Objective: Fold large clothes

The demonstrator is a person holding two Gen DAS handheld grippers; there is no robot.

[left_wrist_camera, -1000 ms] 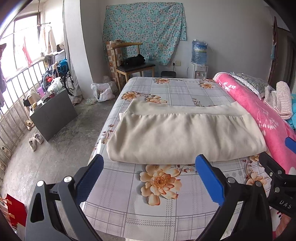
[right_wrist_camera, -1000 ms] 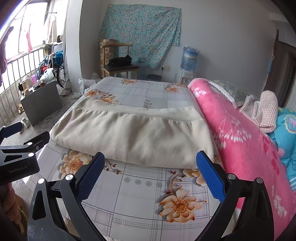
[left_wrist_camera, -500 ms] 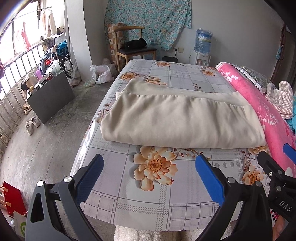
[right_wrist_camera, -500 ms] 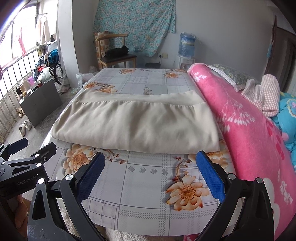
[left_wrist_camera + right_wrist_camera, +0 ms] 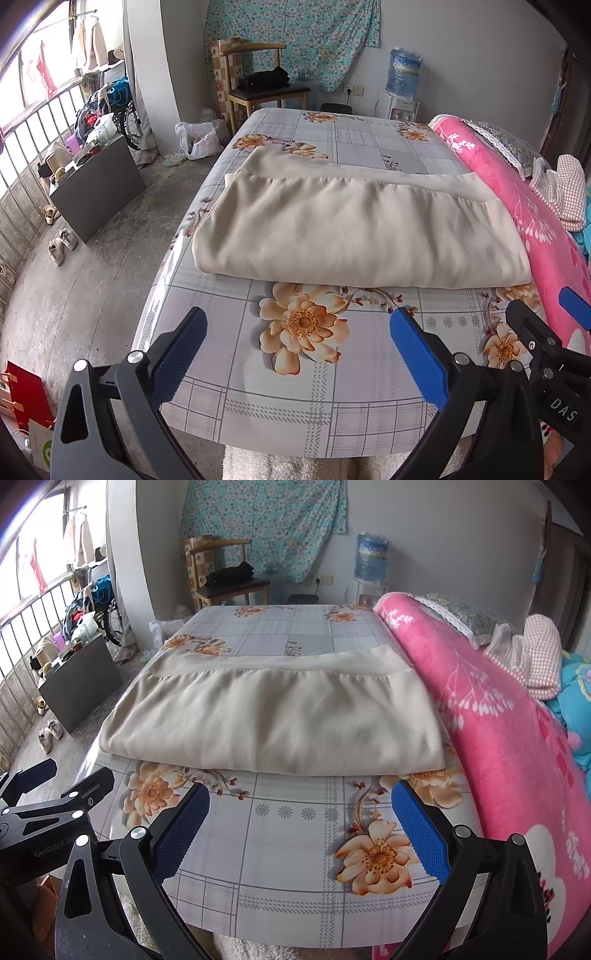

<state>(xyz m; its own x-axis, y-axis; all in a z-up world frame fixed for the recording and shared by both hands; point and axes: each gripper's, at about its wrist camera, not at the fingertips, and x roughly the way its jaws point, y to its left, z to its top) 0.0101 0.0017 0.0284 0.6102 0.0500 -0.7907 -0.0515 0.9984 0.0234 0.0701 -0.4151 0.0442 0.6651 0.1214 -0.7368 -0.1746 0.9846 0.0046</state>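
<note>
A large cream garment [image 5: 354, 229] [image 5: 273, 716] lies folded into a wide flat rectangle across the middle of the bed, with a lower layer showing along its far edge. My left gripper [image 5: 295, 354] hangs open near the bed's front edge, well short of the garment and holding nothing. My right gripper [image 5: 301, 830] is open too, also near the front edge and empty. The right gripper's arm shows at the right edge of the left wrist view, and the left gripper's arm shows at the left edge of the right wrist view.
The bed [image 5: 332, 421] has a grey checked sheet with orange flowers. A rolled pink blanket [image 5: 491, 716] runs along its right side, with a checked cloth [image 5: 532, 653] behind. A chair [image 5: 262, 92], a water dispenser [image 5: 402, 81], a grey cabinet [image 5: 96, 188] and shoes stand on the floor at left.
Both grippers have drawn back from the folded garment toward the bed's front edge and risen a little. The garment has not moved. Both stay open.
</note>
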